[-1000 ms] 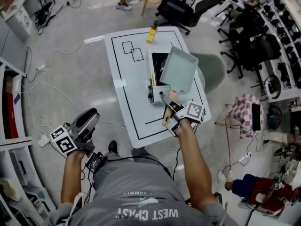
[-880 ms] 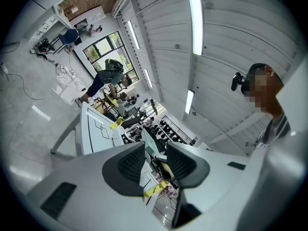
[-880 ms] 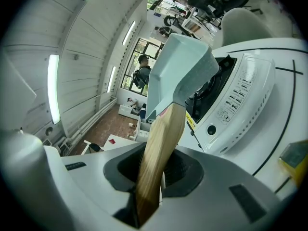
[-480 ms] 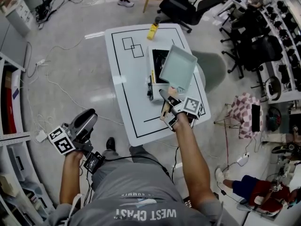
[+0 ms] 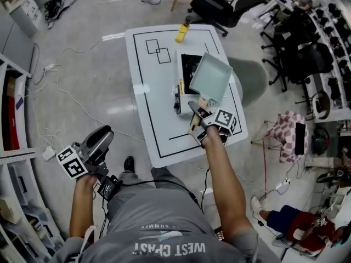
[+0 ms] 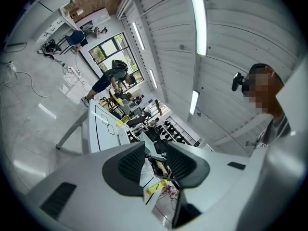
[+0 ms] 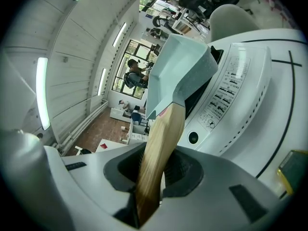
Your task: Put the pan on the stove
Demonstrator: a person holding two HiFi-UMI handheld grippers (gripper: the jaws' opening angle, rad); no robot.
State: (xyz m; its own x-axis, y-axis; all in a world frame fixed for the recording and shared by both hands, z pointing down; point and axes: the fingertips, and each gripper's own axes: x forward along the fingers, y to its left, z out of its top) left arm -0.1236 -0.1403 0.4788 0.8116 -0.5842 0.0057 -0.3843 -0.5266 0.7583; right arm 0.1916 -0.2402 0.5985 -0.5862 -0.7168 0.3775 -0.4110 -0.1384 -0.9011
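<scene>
A pale green square pan (image 5: 210,79) with a wooden handle (image 5: 202,103) hangs tilted over the right side of the white stove (image 5: 180,101). Whether it touches the black cooktop I cannot tell. My right gripper (image 5: 198,116) is shut on the handle at the stove's near end. In the right gripper view the handle (image 7: 163,134) runs up from the gripper (image 7: 156,170) to the pan (image 7: 179,69), with the stove's control panel (image 7: 231,100) to its right. My left gripper (image 5: 92,149) is held out over the floor, left of the table. In its own view the left gripper (image 6: 153,165) stands open with nothing in it.
The stove sits on a white table (image 5: 151,125) marked with black lines. A yellow object (image 5: 181,34) lies at the table's far edge. Office chairs (image 5: 219,7) stand behind and to the right. Cables (image 5: 60,92) trail across the floor on the left.
My right gripper has sunk a little, bringing the pan lower over the stove. The left gripper has stayed where it was.
</scene>
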